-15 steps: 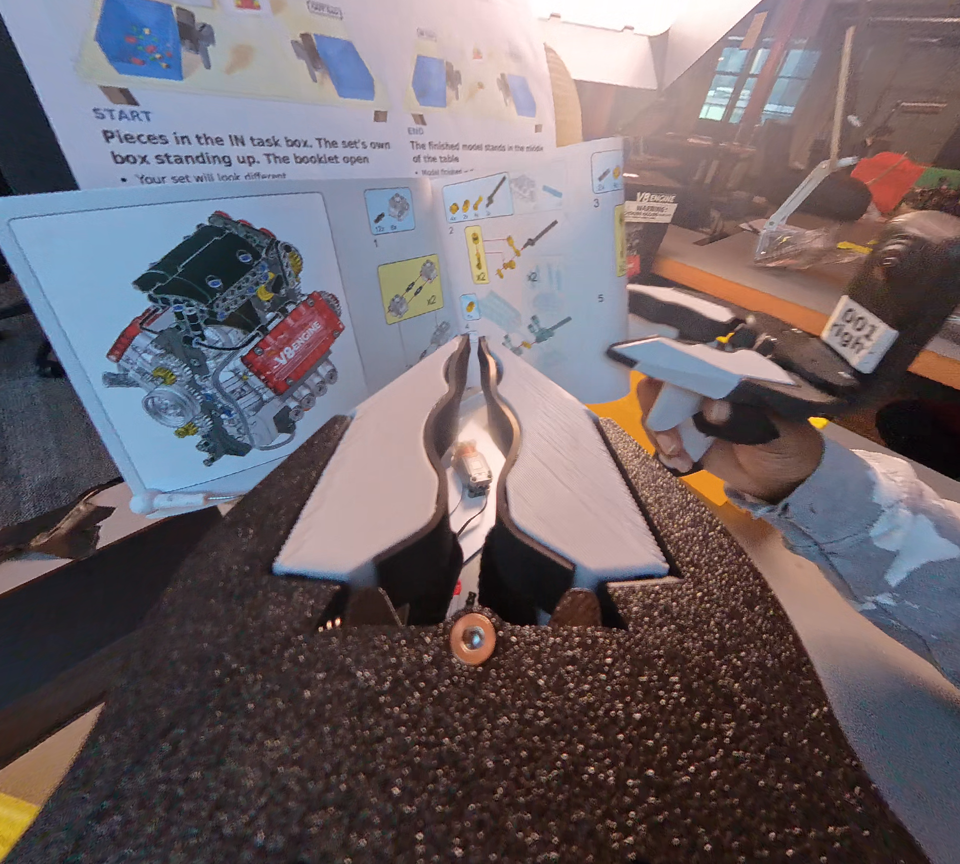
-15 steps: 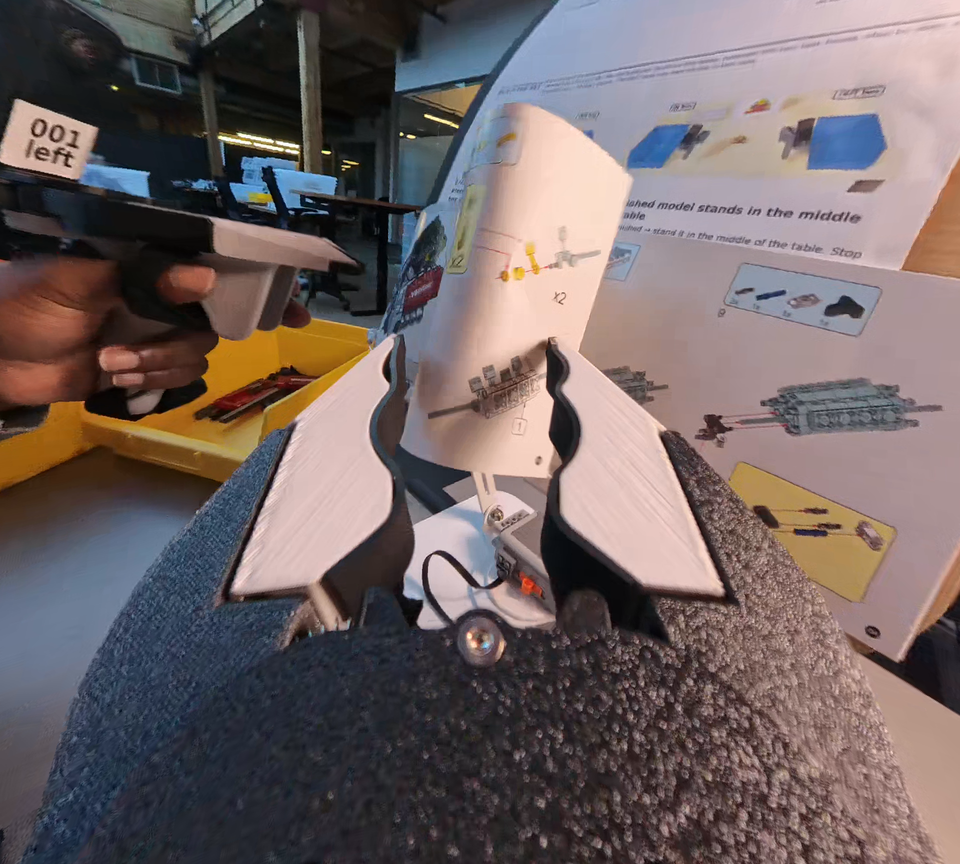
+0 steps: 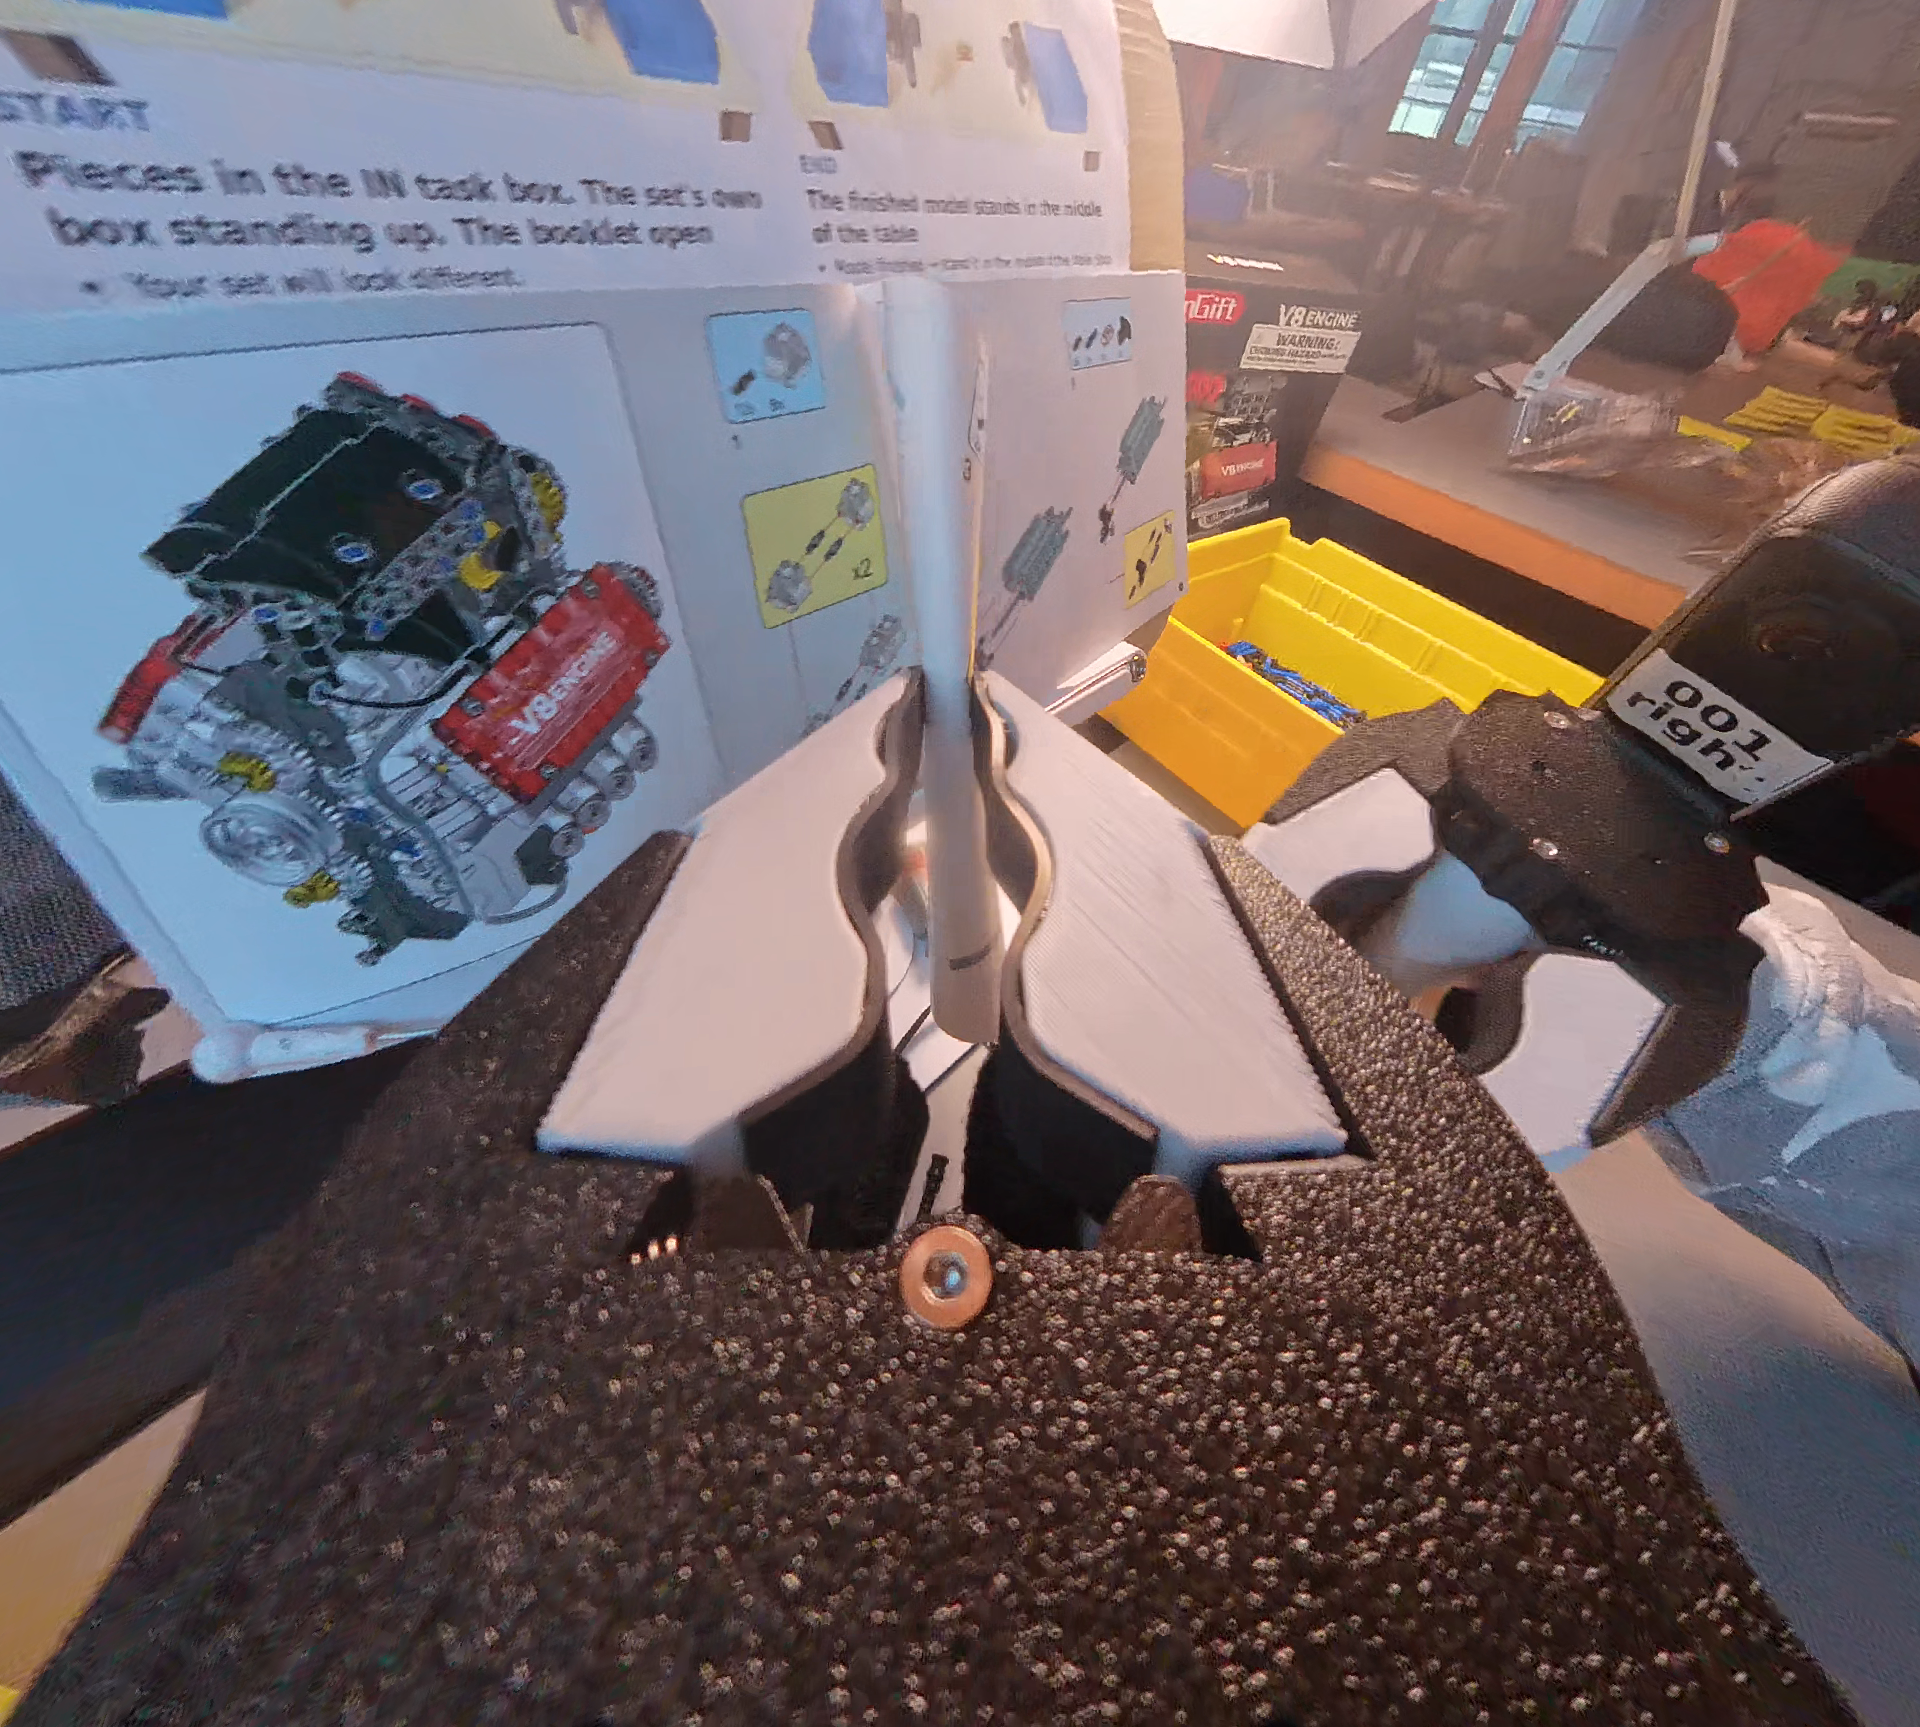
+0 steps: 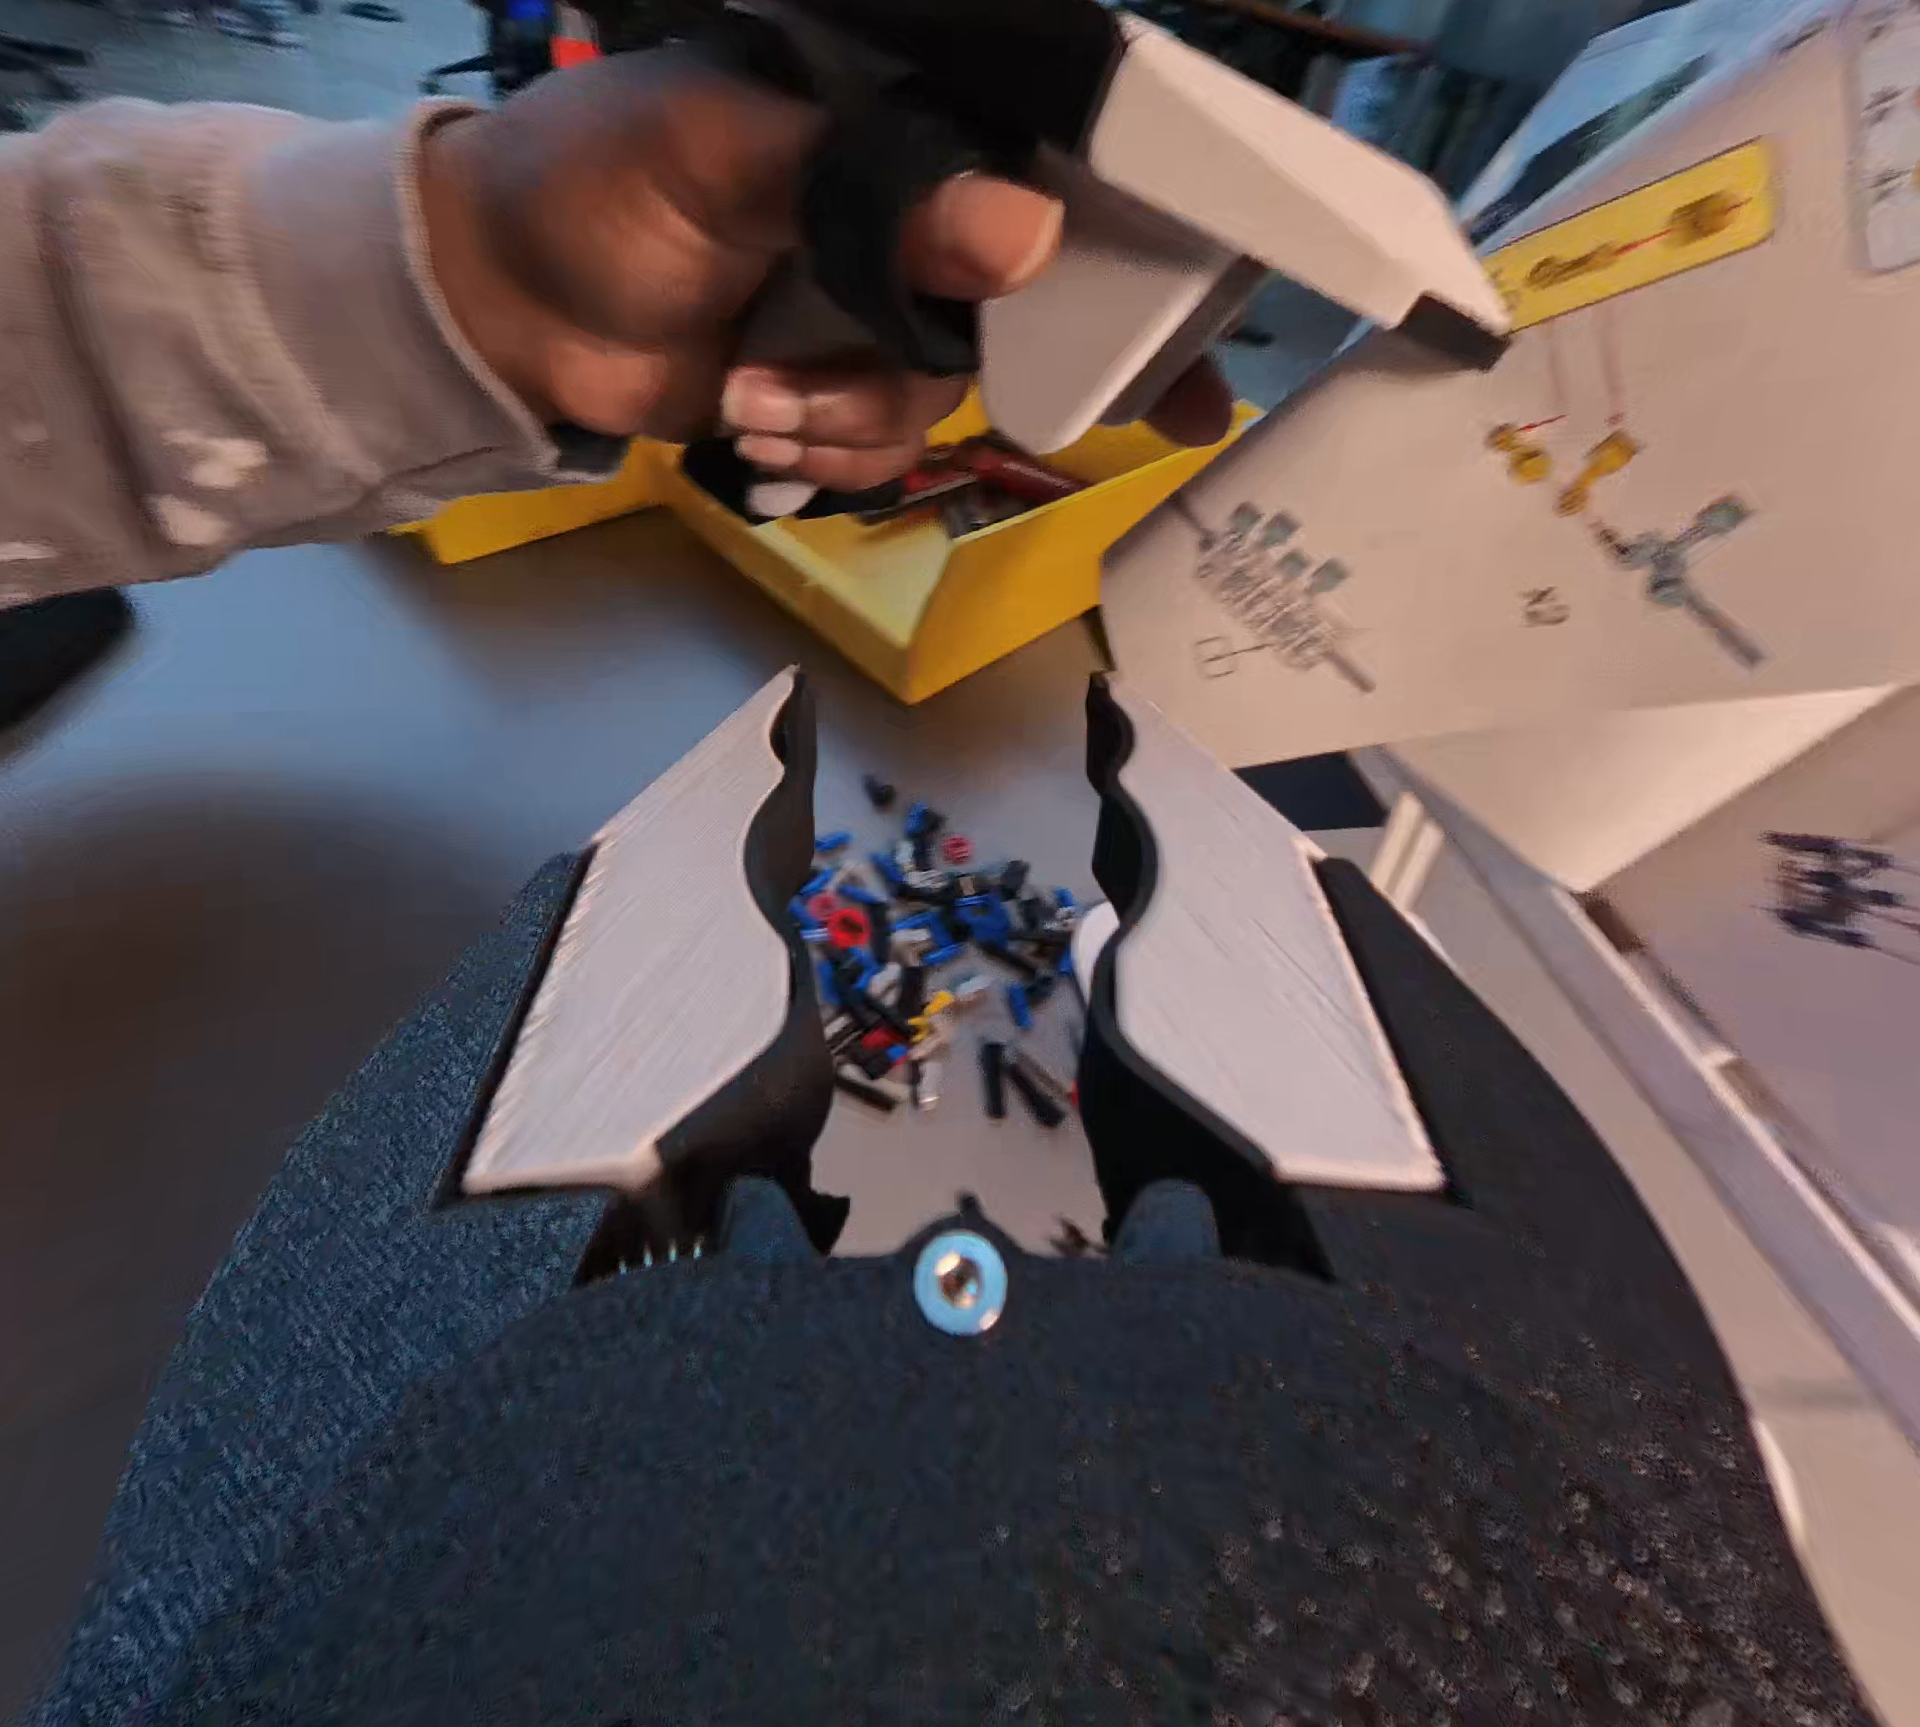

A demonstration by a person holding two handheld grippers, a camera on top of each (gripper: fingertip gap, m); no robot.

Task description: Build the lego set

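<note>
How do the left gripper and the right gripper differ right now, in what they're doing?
The left gripper is shut on a booklet page, edge-on between its fingers; the right gripper is open and holds nothing. The left gripper faces the upright booklet; the right gripper looks down over a pile of small building pieces on the table. Both have white fingers with black pads.

Instruction booklet (image 3: 343, 659) stands open w/ one page (image 3: 951, 742) edge-on, big printed sheet (image 3: 520, 119) behind it. Yellow bin (image 3: 1340, 659) to the right (small blue bits inside). Loose pile of blue, black & red pieces (image 4: 925, 950) on grey tabletop (image 4: 312, 690), near another yellow bin (image 4: 935, 576).
</note>
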